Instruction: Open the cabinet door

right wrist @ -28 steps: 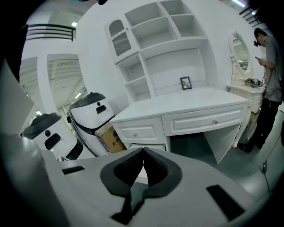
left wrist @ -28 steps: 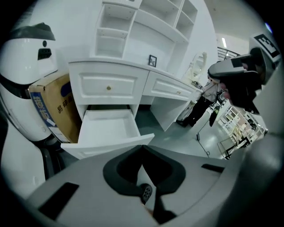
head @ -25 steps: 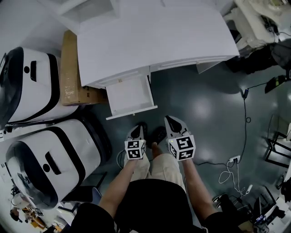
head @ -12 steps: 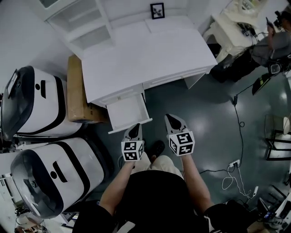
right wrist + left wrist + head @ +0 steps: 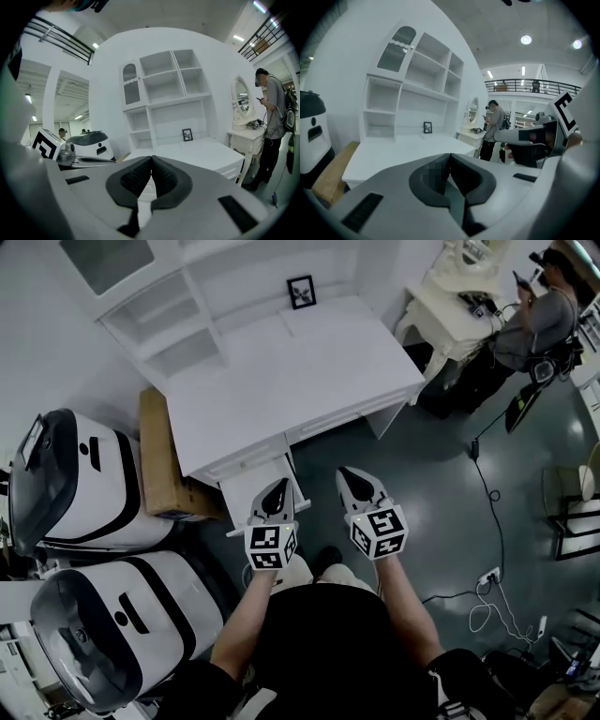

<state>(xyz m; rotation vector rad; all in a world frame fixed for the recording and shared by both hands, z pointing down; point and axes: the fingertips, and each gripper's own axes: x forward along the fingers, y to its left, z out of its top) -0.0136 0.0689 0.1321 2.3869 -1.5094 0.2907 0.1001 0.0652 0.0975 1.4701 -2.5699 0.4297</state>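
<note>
Both of your grippers have come up from in front of your legs, and the head view has swung up with them, so the hutch (image 5: 202, 310) and its cabinet door (image 5: 130, 84) now show. Your left gripper (image 5: 277, 488) and right gripper (image 5: 352, 476) are each closed tight on nothing, their dark pads meeting at the tips. They sit side by side over the front edge of the pulled-out drawer (image 5: 246, 491). The cabinet door is in the hutch's upper left corner, well apart from both grippers. It is a tall, narrow white panel, long axis upright, facing out over the desk (image 5: 281, 371) toward you. It has an arched grey window with a scalloped lower edge, and it lies flat in its frame. The desk top is smooth matte white, and a small black picture frame (image 5: 301, 292) stands at its back.
</note>
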